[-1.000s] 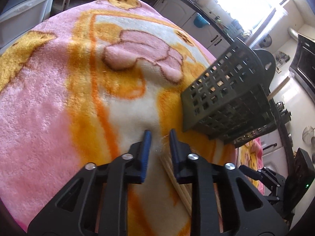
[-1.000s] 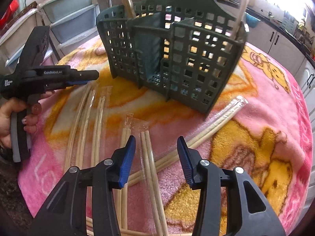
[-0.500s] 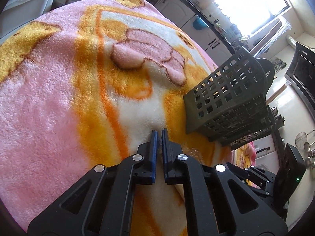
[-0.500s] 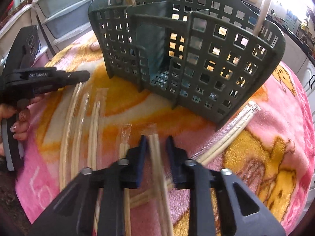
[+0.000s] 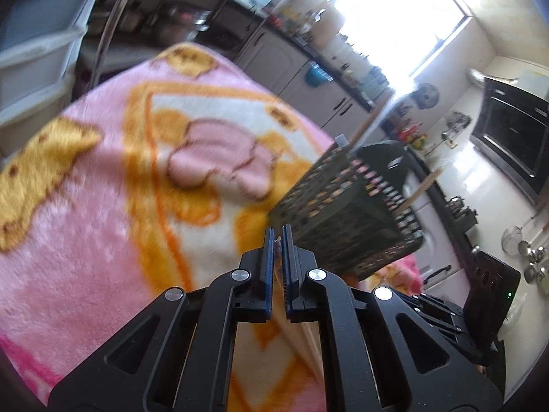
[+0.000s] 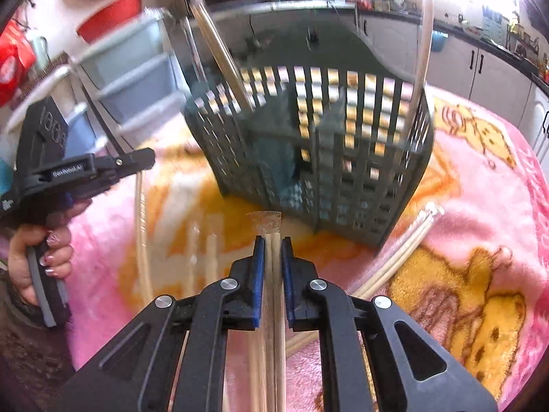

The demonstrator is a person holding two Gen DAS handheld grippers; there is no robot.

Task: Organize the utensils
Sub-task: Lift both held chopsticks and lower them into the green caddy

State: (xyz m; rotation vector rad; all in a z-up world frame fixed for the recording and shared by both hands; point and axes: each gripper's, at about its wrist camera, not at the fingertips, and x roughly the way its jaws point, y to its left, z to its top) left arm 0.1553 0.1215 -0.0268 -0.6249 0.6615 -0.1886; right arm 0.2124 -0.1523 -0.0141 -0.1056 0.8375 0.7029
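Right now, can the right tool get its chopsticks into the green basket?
Probably yes. The right tool is shut on wrapped chopsticks, and the green basket stands just ahead with its top open. It would need to lift over the rim first.

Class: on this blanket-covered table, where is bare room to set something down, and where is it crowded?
Free: the pink and orange fleece blanket left of the dark green slotted plastic utensil basket, and the pink corner to its right. Crowded: the strip in front of the basket, with wrapped wooden chopsticks lying loose.
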